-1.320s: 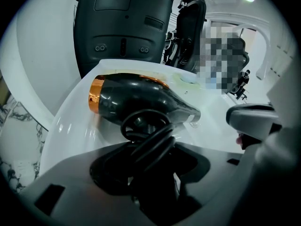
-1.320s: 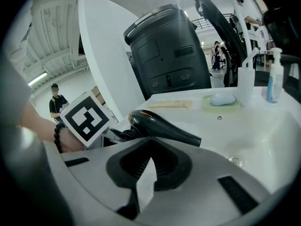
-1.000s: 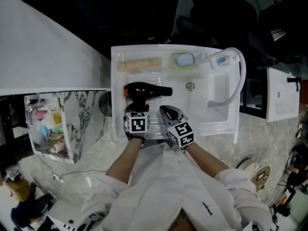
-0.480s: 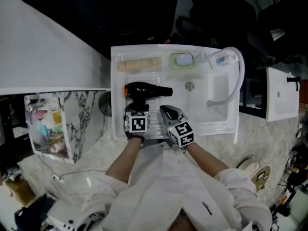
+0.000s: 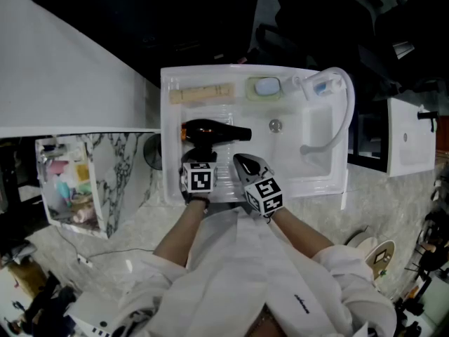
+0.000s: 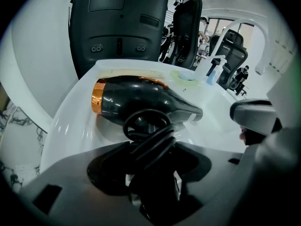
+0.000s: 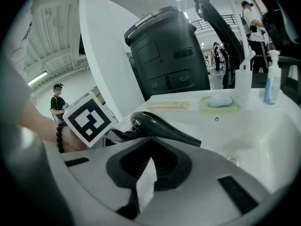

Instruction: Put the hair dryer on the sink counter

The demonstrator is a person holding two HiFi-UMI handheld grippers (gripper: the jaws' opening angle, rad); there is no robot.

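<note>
Left claw (image 6: 151, 185): jaws wide, and they've just been opening. The handle (image 6: 153, 173) of the dryer (image 6: 141, 100) sits between them with the cord (image 6: 149, 138) wrapped on it. Pads look just clear of it, so I read this as letting go, not gripping. Claw points steeply down at the near edge of the counter (image 5: 172, 121).

Right claw (image 7: 142, 185): jaws together, nothing in them. It's parked just beside the left one, to the right of the handle. Not touching the dryer as far as I can see.

Dryer lies on its side on the counter, on the ribbed flat left of the basin (image 5: 319, 128). Copper-ringed back end is to the left, nozzle points right toward the drain (image 5: 276, 126). Handle runs back toward me into the left claw. Body looks fully carried by the counter, no overhang.

Along the back ledge: a tan flat piece (image 5: 203, 93), soap dish (image 5: 268, 87), pump bottle (image 5: 324, 86). All apart from the dryer.

Status, my judgement: placement is basically done, dryer is where the task wants it. Left to do: get the left jaws fully off the handle and back the claw out without snagging the cord loop or dragging the dryer. Right claw has no job here.
</note>
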